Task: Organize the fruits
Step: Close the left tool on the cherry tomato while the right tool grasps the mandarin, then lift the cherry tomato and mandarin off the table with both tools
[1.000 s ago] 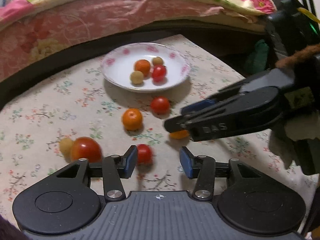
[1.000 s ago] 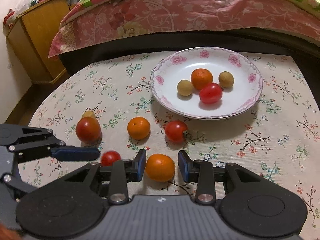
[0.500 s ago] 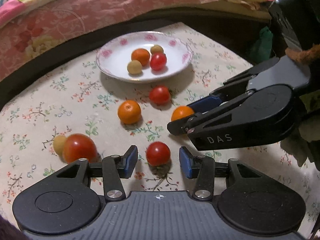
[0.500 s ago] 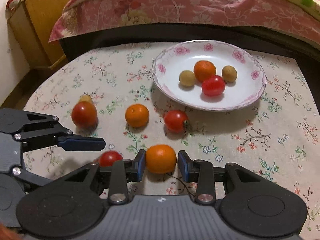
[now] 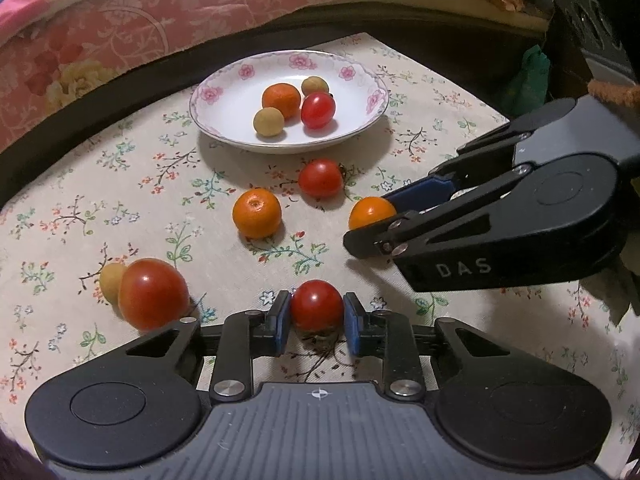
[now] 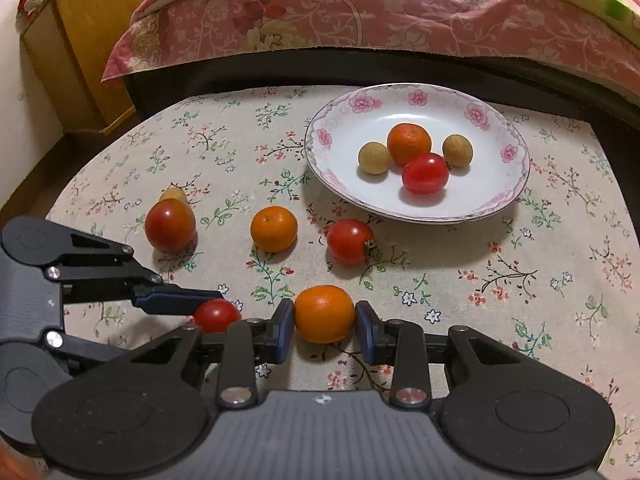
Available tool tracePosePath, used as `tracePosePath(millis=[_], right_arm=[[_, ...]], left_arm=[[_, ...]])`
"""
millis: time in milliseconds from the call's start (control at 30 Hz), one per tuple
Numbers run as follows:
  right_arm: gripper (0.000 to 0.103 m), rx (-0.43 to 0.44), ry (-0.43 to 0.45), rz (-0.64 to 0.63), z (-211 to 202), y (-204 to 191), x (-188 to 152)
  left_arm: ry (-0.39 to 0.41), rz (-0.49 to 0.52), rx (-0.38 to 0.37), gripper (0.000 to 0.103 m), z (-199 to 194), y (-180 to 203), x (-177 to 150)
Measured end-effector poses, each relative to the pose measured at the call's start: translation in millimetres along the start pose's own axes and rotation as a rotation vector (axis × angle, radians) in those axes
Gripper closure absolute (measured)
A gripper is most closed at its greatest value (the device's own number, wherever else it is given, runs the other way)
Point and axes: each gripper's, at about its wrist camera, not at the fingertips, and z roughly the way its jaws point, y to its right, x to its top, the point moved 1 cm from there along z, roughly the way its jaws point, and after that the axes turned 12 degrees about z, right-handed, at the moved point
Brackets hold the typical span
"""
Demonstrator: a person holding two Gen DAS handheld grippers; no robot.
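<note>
Red and glossy, a cherry tomato point(image 5: 316, 305) sits on the floral tablecloth point(image 5: 80, 184) between the blue pads of the left gripper point(image 5: 314, 322); both pads press its sides, so this claw pinches the tomato near the cloth's near edge. In the right wrist view the same tomato point(image 6: 217, 315) shows at the tip of the left gripper point(image 6: 188, 312).

To its right, the right gripper point(image 6: 325, 327) closes on a small orange point(image 6: 325, 319), a pad touching each side, the fruit resting on the cloth. From the left wrist view only part of that orange point(image 5: 370, 212) peeks out at the right gripper point(image 5: 380, 220).

Farther in, a second small orange point(image 5: 257, 214) and another cherry tomato point(image 5: 320, 178) lie loose near the middle of the cloth, close together but apart. Toward the left edge a larger tomato point(image 5: 153, 299) touches a pale tan round fruit point(image 5: 112, 282) behind it.

A white plate with pink flowers on its rim point(image 5: 216, 94) stands toward the far edge of the cloth. It holds an orange point(image 5: 281, 100), a red tomato point(image 5: 317, 110) leaning against it, and two tan round fruits point(image 5: 269, 121), one on each side of the orange.

Beyond the cloth hangs a pink patterned bedspread point(image 6: 360, 12), with a wooden cabinet point(image 6: 80, 40) at the far left.
</note>
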Motion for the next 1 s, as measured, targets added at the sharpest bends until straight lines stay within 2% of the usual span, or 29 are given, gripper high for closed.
tracePosePath(millis=[267, 533, 733, 833, 1000], right_arm=[[0.070, -0.020, 0.004, -0.018, -13.8, -3.2, -9.8], [0.070, -0.041, -0.028, -0.019, -22.3, -11.2, -33.3], [0.069, -0.027, -0.026, -0.009, -22.6, -8.2, -33.9], [0.069, -0.019, -0.030, -0.017, -20.4, -8.2, -35.8], [0.069, -0.008, -0.032, -0.027, -20.1, -7.1, -34.8]], left_arm=[[0.004, -0.001, 0.016, 0.068, -10.3, -1.8, -7.2], [0.006, 0.035, 0.014, 0.066, -13.7, 5.3, -13.9], [-0.002, 0.055, 0.022, 0.064, -12.0, 7.5, -16.0], [0.003, 0.052, 0.018, 0.057, -12.1, 7.2, -15.0], [0.001, 0.065, 0.021, 0.055, -9.2, 8.3, -13.7]])
